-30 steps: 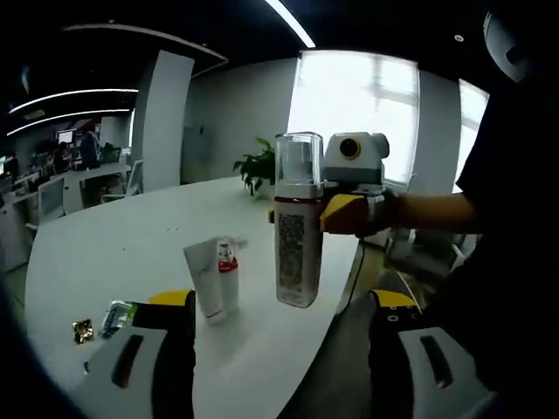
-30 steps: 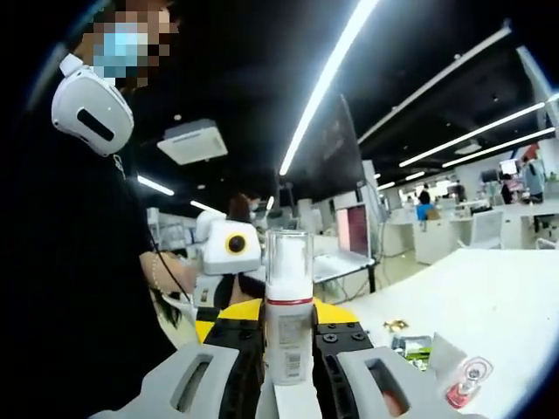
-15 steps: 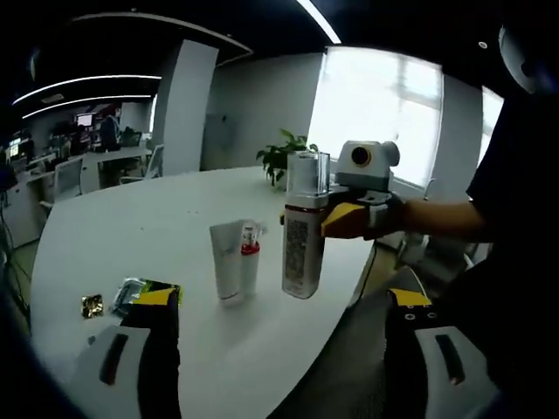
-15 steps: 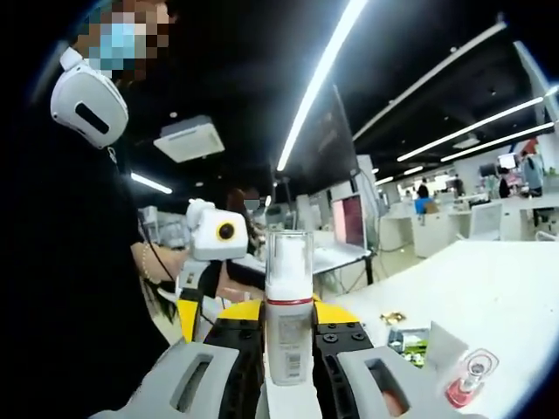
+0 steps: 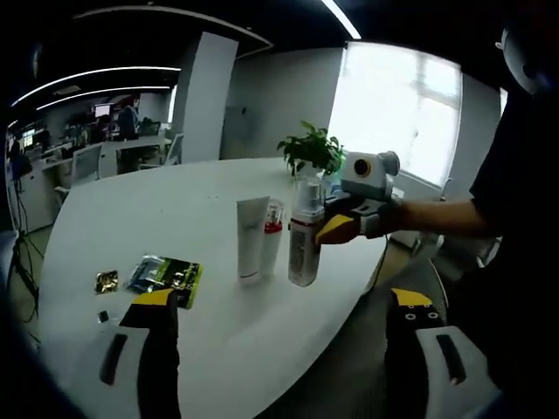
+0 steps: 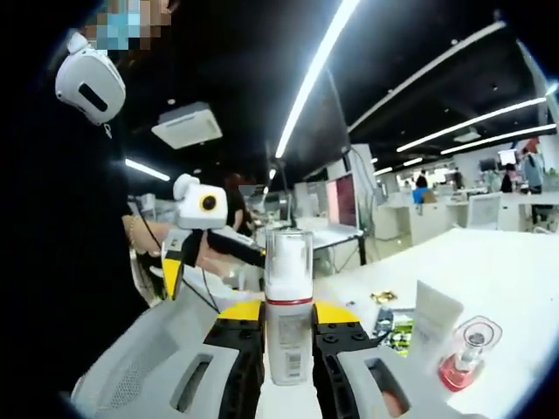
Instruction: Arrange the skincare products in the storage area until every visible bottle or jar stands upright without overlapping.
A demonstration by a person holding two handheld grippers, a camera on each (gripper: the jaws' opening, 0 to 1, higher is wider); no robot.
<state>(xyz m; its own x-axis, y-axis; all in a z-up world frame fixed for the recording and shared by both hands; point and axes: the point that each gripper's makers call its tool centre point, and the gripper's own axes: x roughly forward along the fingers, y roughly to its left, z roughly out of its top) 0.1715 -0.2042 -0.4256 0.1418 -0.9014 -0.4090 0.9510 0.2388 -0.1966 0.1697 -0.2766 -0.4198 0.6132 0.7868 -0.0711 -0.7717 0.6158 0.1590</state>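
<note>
A tall white spray bottle [image 6: 288,305] with a clear cap and a red band stands upright between the jaws of my right gripper [image 6: 288,330], which is shut on it. In the left gripper view that bottle [image 5: 304,237] is low over the white table [image 5: 175,218], right beside a white tube [image 5: 251,236] and a small red-based bottle [image 5: 273,234], both upright; I cannot tell whether its base touches. My right gripper [image 5: 327,229] reaches in from the right. My left gripper [image 5: 284,353] is wide open and holds nothing, short of the table's near edge.
Flat sachets [image 5: 166,272] and a small gold packet [image 5: 106,281] lie on the table left of the tube. A potted plant [image 5: 314,153] stands at the far edge. A person's arm and dark sleeve [image 5: 454,218] fill the right side.
My right gripper has carried the spray bottle down and closer to the tube and the small bottle. The left gripper view has pulled back and shows more of the table.
</note>
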